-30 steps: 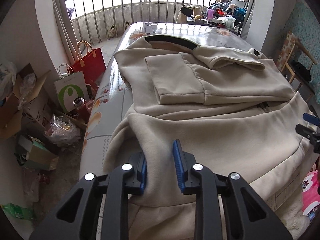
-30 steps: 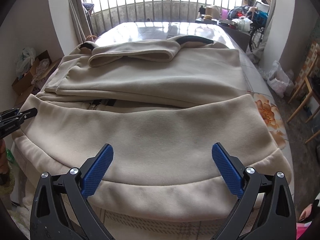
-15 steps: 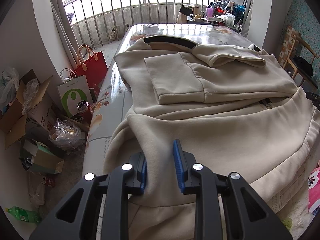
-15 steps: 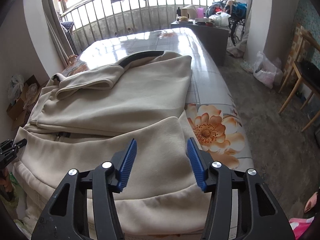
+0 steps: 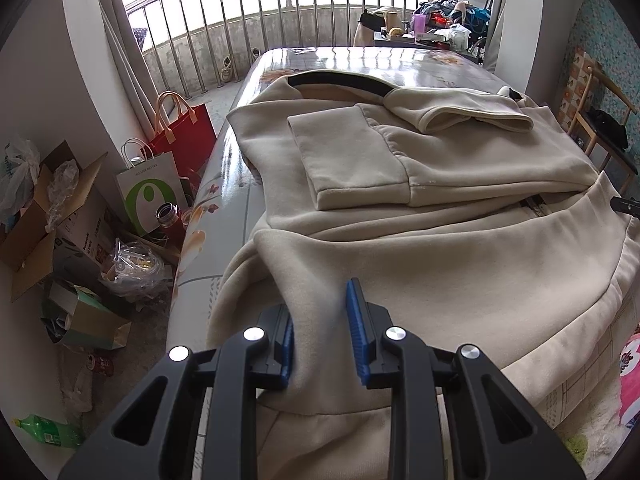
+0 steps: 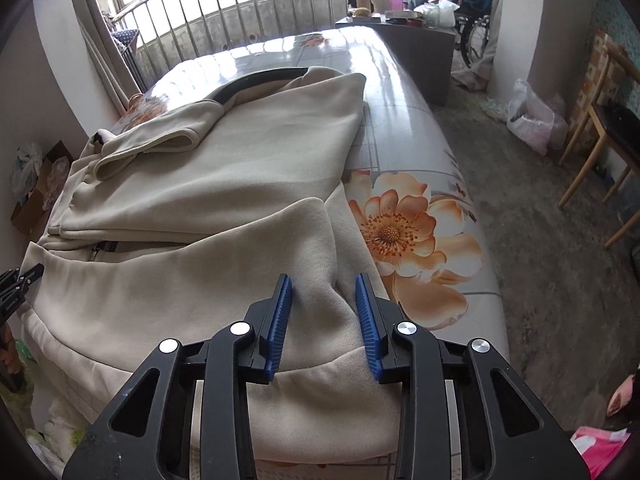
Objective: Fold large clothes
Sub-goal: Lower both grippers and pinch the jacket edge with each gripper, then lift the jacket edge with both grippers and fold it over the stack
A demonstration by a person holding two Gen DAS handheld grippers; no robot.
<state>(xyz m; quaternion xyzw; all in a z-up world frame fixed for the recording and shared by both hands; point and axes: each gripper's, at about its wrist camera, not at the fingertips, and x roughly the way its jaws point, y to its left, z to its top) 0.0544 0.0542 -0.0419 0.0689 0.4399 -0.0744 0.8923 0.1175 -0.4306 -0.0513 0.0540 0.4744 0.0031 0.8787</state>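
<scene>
A large beige hoodie (image 5: pixel 440 200) lies on a glossy floral table (image 5: pixel 360 60), sleeves folded over its body and its hem hanging over the near edge. My left gripper (image 5: pixel 320 320) is shut on the hem's left corner, with cloth bunched between the blue pads. In the right wrist view the hoodie (image 6: pixel 200 200) fills the left half of the table (image 6: pixel 420 220). My right gripper (image 6: pixel 324 316) is shut on the hem's right corner, with a ridge of cloth pinched between its pads.
Left of the table are a red bag (image 5: pixel 188 128), a white-green bag (image 5: pixel 148 192), a flask (image 5: pixel 166 216), cardboard boxes (image 5: pixel 40 216) and litter. A railing (image 5: pixel 320 12) stands behind. A wooden chair (image 6: pixel 608 140) and white plastic bag (image 6: pixel 536 120) stand right of the table.
My right gripper swung from the hem's middle to its right corner and closed from wide open onto the cloth. My left gripper kept its hold on the left corner.
</scene>
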